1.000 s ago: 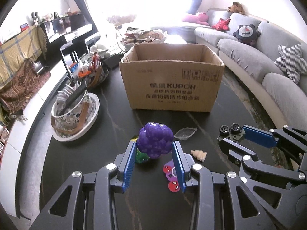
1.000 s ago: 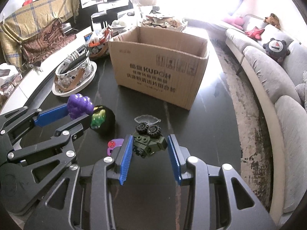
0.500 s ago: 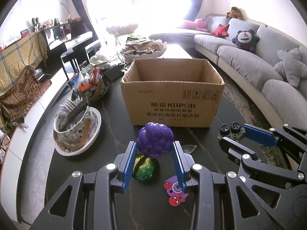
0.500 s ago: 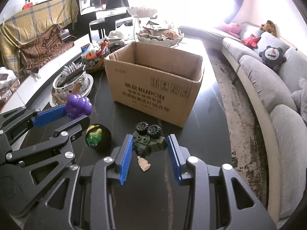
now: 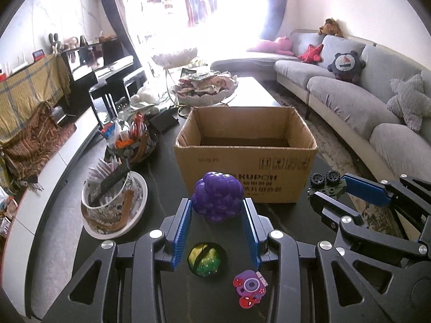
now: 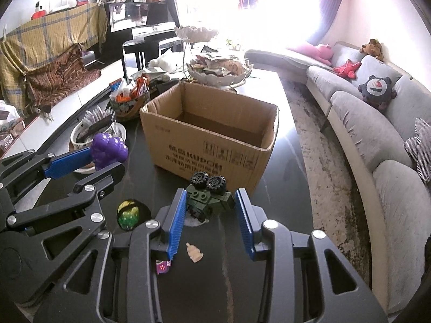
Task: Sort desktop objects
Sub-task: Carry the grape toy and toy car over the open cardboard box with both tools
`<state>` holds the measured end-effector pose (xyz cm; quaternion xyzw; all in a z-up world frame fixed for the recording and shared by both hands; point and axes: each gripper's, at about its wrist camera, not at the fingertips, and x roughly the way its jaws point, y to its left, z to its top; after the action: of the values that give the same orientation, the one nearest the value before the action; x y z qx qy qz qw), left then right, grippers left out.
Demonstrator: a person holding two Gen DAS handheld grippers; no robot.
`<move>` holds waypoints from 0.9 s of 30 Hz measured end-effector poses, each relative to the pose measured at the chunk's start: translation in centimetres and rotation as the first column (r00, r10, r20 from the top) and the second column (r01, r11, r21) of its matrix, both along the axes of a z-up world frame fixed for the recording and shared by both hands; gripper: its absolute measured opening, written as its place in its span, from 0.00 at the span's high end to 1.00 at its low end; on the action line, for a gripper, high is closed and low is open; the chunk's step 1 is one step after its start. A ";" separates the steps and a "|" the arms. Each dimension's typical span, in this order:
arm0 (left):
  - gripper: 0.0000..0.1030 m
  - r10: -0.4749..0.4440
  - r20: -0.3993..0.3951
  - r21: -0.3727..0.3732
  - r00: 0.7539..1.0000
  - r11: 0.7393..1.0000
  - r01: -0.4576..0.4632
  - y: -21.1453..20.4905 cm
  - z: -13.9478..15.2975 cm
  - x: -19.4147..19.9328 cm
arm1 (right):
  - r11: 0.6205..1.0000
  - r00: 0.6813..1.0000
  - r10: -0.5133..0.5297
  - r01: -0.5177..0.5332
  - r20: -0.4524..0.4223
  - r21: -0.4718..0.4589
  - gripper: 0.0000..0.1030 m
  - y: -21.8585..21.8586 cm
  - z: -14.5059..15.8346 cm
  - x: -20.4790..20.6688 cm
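Purple grape toy clamped in left claw, carried clear of the dark worktop and now level with the front wall of the cardboard box; a second ago lower, over the loose items. Green block vehicle with black wheels clamped likewise in right claw, also raised and brought closer to the box since then. Box open-topped, its visible interior bare, though the floor lies partly hidden. Left on the worktop below: yellow-green ball, purple camera charm, small beige figure. Judged: both claws mid-carry toward the box, release over its opening likely next; three items outstanding.
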<state>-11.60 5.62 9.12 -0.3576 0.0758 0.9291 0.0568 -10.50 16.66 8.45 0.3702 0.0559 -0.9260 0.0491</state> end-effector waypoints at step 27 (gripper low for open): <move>0.66 -0.012 -0.029 0.019 1.000 1.000 0.012 1.3 1.9 -5.0 | 1.000 0.998 -0.007 0.008 -0.055 0.009 0.67 1.2 2.4 -4.4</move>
<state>-16.61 6.90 11.05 -0.3430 0.0699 0.9345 0.0646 -14.94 17.88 10.85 0.3452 0.0601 -0.9357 0.0425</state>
